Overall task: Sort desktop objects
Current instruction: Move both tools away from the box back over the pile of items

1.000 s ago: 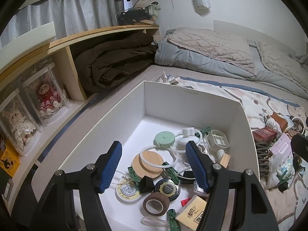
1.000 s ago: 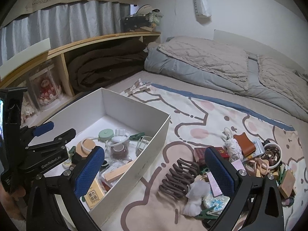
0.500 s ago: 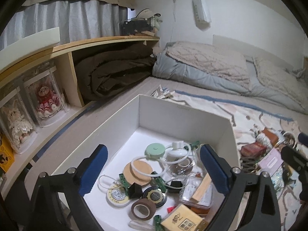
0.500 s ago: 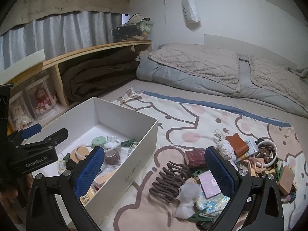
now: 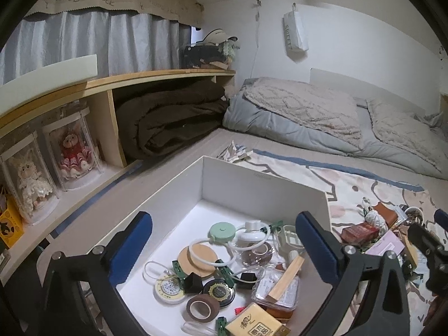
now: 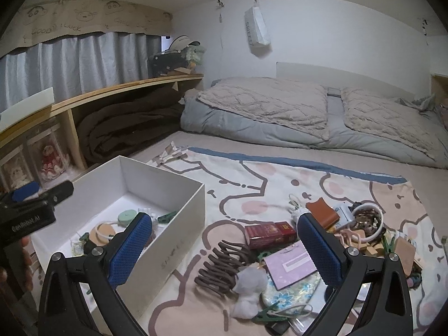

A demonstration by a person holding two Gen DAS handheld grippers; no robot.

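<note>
Roughly half the clutter is sorted, by the look of it: a white box (image 6: 179, 249) at near left on the cartoon-print blanket (image 6: 252, 179) already holds a wooden disc (image 5: 198, 257), a mint-green round case (image 5: 223, 231), a brown tape roll (image 5: 202, 307), clips and small tins. Well to its right, a pile (image 6: 322, 240) awaits, including a red packet (image 6: 268, 232), a brown claw clip (image 6: 221, 263), a lilac card (image 6: 291, 266) and a white cup (image 6: 372, 221) filled with small brown items. The left gripper (image 5: 224, 247), jaws opening to full width, hovers empty above the box; the right gripper (image 6: 225, 245), fingers spread and empty, faces the pile.
</note>
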